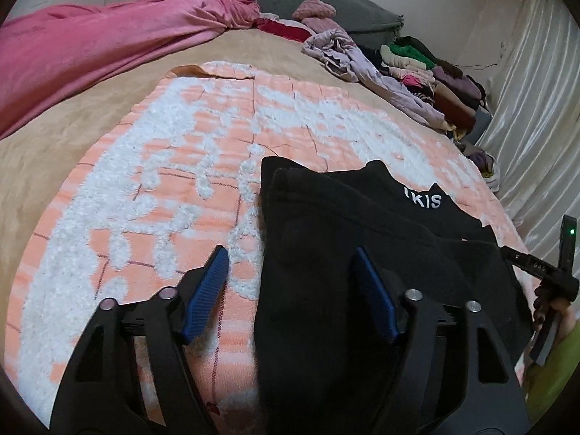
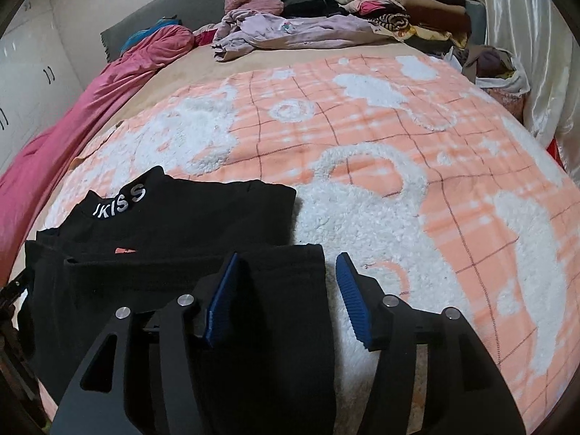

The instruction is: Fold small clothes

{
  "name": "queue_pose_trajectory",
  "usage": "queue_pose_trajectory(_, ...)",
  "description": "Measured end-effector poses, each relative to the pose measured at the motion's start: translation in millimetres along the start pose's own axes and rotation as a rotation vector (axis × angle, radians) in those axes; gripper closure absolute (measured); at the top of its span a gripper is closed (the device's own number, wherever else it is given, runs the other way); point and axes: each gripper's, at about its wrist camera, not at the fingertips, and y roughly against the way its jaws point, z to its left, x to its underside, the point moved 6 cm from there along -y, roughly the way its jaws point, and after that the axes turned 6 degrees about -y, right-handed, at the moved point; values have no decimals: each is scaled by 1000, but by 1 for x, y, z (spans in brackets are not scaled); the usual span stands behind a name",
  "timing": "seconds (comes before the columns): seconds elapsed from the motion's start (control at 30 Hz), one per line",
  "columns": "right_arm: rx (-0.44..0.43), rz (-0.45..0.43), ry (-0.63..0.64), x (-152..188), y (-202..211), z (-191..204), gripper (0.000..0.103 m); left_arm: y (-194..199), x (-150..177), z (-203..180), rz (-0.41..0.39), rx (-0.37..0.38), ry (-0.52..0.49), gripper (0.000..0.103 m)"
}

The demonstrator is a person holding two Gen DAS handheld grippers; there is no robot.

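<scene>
Two wrist views look down on one bed, most of it covered by an orange-and-white blanket with fluffy white patches and a thin dark grid. Under the blanket lies a tan sheet. At ten o'clock in the left wrist view a long pink cloth runs along the bed's far side, and a heap of mixed clothes sits at about one o'clock, against a pale shiny curtain.

On the blanket, the black garment lies partly folded, its collar with white letters pointing toward twelve o'clock; it fills the five o'clock part of the left wrist view and the seven to eight o'clock part of the right wrist view.

Over the garment's left border, the left gripper stands with its jaws apart, blue pads clear of the cloth: one pad over bare blanket, the other over black fabric. Likewise spread, the right gripper straddles the garment's right border, gripping nothing.

At four o'clock in the left wrist view, part of the right gripper's body with a green light shows.
</scene>
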Motion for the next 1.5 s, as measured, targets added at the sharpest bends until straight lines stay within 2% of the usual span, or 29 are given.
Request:
queue_pose_trajectory(0.03, -2, -1, 3, 1, 0, 0, 49, -1, 1, -2, 5, 9, -12, 71)
queue_pose_trajectory(0.13, -19, 1, 3, 2, 1, 1, 53, -2, 2, -9, 0, 2, -46, 81)
queue_pose_trajectory(0.23, -57, 4, -5, 4, 2, 3, 67, 2, 1, -13, -18, 0, -65, 92)
queue_pose_trajectory(0.33, -67, -18, 15, 4, 9, 7, 89, 10, -1, -12, -45, 3, -53, 95)
queue_pose_trajectory(0.37, -67, -33, 24, 4, 13, 9, 91, 13, -2, -12, -54, 5, -48, 96)
queue_pose_trajectory(0.57, -104, -124, 30, -7, 41, 11, 92, 50, -15, -13, -160, 56, -39, 99)
queue_pose_trajectory(0.73, -125, -192, 46, -29, 56, 19, 92, 69, -30, -16, -256, 53, -50, 99)
queue_pose_trajectory(0.8, -127, -207, 44, -39, 55, 21, 92, 66, -35, -14, -270, 41, -47, 99)
queue_pose_trajectory(0.93, -116, -213, 57, -52, 44, 27, 92, 49, -40, -8, -256, 17, -42, 99)
queue_pose_trajectory(1.07, -81, -181, 76, -57, 22, 31, 92, 35, -42, -3, -233, -10, -58, 99)
queue_pose_trajectory(1.2, -26, -137, 73, -49, -4, 24, 92, 18, -39, 1, -191, -27, -71, 98)
queue_pose_trajectory(1.37, 11, -86, 60, -37, -27, 16, 92, -3, -26, 17, -106, -51, -28, 97)
queue_pose_trajectory(1.5, 40, -72, 58, -33, -33, 16, 90, -5, -23, 21, -94, -50, -14, 95)
